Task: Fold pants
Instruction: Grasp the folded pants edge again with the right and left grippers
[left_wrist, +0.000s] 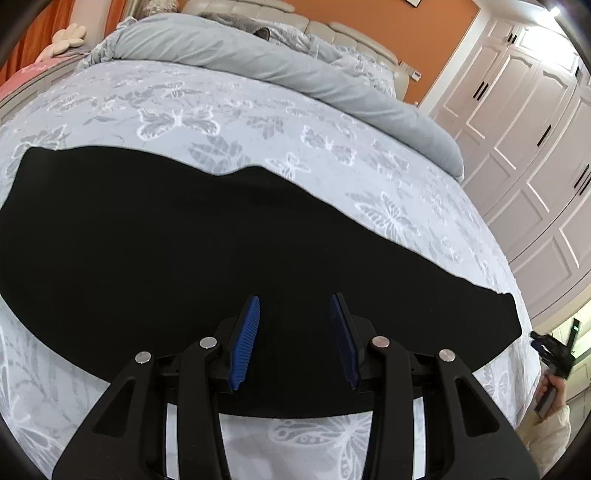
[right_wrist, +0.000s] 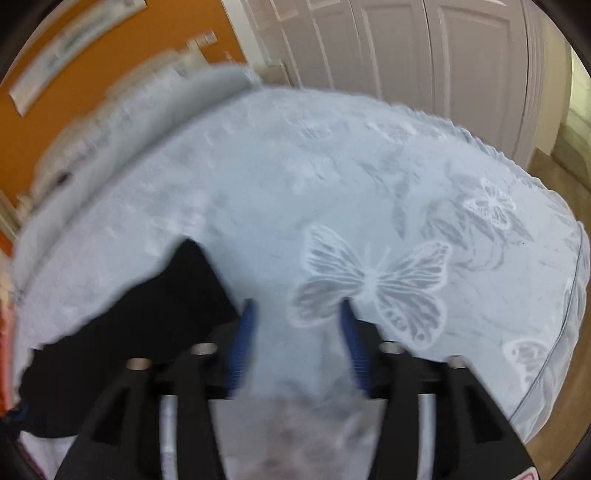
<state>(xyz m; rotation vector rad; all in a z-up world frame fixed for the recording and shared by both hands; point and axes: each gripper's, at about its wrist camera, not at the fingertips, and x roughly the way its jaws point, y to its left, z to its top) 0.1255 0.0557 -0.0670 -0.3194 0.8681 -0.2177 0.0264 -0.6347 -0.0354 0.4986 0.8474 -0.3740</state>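
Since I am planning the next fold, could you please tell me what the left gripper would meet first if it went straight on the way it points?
Most likely the black fabric pants: the open left gripper points down at them, nothing between, though depth is unclear.

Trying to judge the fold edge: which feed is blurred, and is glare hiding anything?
Right wrist view: motion-smeared, worst at upper left; the black pants have soft edges. Left wrist view: sharp, pants outline crisp against the butterfly bedspread but featureless black, so folds don't read; glare only at the upper-right wardrobe. Both views bulge, fisheye.
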